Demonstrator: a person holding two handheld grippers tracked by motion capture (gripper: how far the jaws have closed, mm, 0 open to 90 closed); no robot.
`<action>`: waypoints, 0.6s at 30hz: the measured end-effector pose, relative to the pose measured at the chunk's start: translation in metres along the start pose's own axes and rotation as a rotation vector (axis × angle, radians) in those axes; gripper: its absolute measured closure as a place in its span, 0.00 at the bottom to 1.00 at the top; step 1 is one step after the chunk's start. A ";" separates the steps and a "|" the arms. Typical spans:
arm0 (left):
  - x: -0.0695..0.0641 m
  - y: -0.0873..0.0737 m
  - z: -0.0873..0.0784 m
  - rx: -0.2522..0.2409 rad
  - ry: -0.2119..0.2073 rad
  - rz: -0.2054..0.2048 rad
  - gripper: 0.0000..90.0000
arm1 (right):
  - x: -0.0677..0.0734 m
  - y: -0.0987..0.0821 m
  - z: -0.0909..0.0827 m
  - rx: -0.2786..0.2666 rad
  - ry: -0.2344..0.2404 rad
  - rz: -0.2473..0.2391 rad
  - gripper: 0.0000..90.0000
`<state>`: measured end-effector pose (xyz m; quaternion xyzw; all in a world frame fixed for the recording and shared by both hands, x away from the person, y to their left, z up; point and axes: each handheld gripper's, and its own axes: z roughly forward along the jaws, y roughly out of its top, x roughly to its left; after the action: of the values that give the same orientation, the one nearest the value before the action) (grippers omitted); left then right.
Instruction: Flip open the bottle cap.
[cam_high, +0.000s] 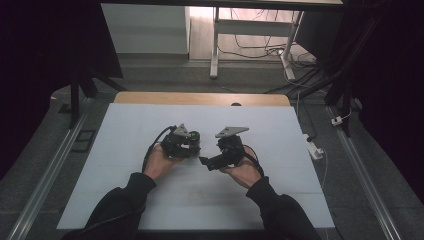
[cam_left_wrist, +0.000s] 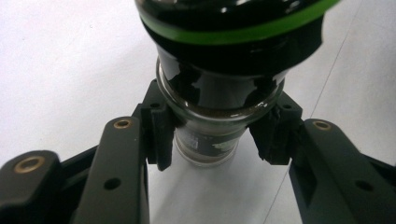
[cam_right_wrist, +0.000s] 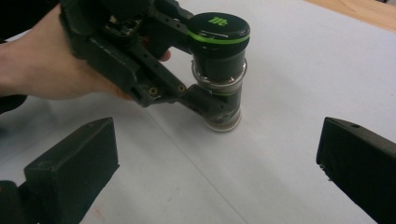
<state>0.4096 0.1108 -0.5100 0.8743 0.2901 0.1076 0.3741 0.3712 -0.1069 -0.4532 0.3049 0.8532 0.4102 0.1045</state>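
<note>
A: Left gripper (cam_right_wrist: 205, 100): clamped on the glass body of the jar (cam_right_wrist: 219, 70), just under the black lid (cam_right_wrist: 218, 27) with the green band. Pads pressing both sides of the jar, confirmed along the left gripper (cam_left_wrist: 217, 135) itself.

B: Jar position?

A: Upright, base down on the white table (cam_high: 150, 200), held at the middle of the sheet. Seen from above as a dark round top with a green mark, jar (cam_high: 194, 136) at the tip of the left gripper (cam_high: 187, 142).

B: Right gripper?

A: Jaws wide apart, nothing between them. Right gripper (cam_right_wrist: 217, 154) aimed at the jar, short of it, not touching. From above, right gripper (cam_high: 204, 162) just beside the jar, on its near right.

B: Lid state?

A: On the jar, seated flat, no gap visible. Contents: dark, not identifiable through the glass.

B: Progress?

A: Judged early. Done: jar steadied by the left gripper. Left: closing the right gripper on the lid, likely twisting it off, setting it down beside the jar. None of that started.

B: Risk?

A: Jar turning inside the left pads once torque comes on the lid. Smooth glass, narrow contact.
</note>
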 end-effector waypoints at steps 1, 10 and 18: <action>0.000 0.000 0.000 0.000 0.000 0.000 0.59 | -0.001 0.001 0.004 0.004 -0.009 -0.004 0.00; 0.000 0.000 0.000 0.001 0.001 -0.002 0.59 | -0.006 0.003 0.012 0.003 -0.020 -0.036 0.14; 0.000 0.000 0.000 0.003 0.000 0.000 0.59 | -0.008 0.005 0.014 0.004 0.013 -0.043 0.43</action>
<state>0.4097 0.1106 -0.5097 0.8749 0.2901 0.1071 0.3727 0.3857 -0.1009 -0.4587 0.2841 0.8609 0.4083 0.1074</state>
